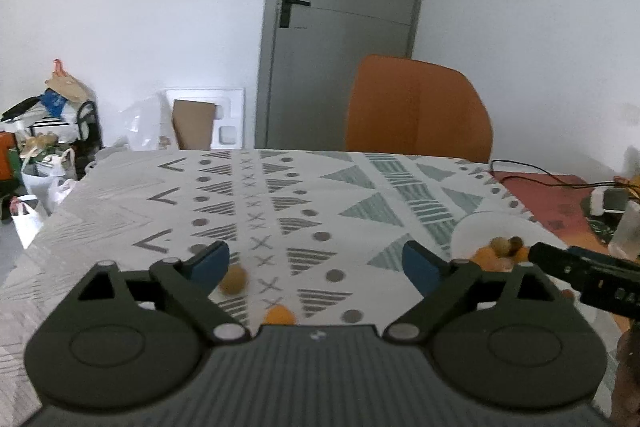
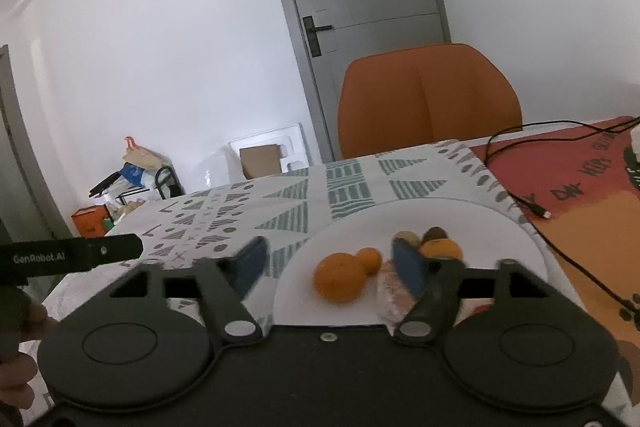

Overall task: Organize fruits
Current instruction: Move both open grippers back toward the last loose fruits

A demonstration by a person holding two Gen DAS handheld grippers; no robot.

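Observation:
In the left wrist view my left gripper [image 1: 316, 263] is open and empty above the patterned tablecloth. A small brownish fruit [image 1: 233, 279] lies just inside its left finger, and a small orange fruit [image 1: 280, 315] lies close to the gripper body. The white plate [image 1: 472, 231] with fruits is at the right. In the right wrist view my right gripper [image 2: 332, 263] is open and empty over the white plate [image 2: 492, 227]. A large orange [image 2: 339, 277] and a small orange [image 2: 369, 260] sit between its fingers. Another orange [image 2: 440, 249], brown fruits [image 2: 435, 234] and a wrapped item [image 2: 394, 291] lie by the right finger.
An orange chair [image 1: 416, 107] stands behind the table's far edge. A red mat [image 2: 580, 167] with black cables [image 2: 520, 203] lies right of the plate. Bags and boxes [image 1: 48, 131] stand on the floor at the left. A grey door [image 1: 344, 7] is behind.

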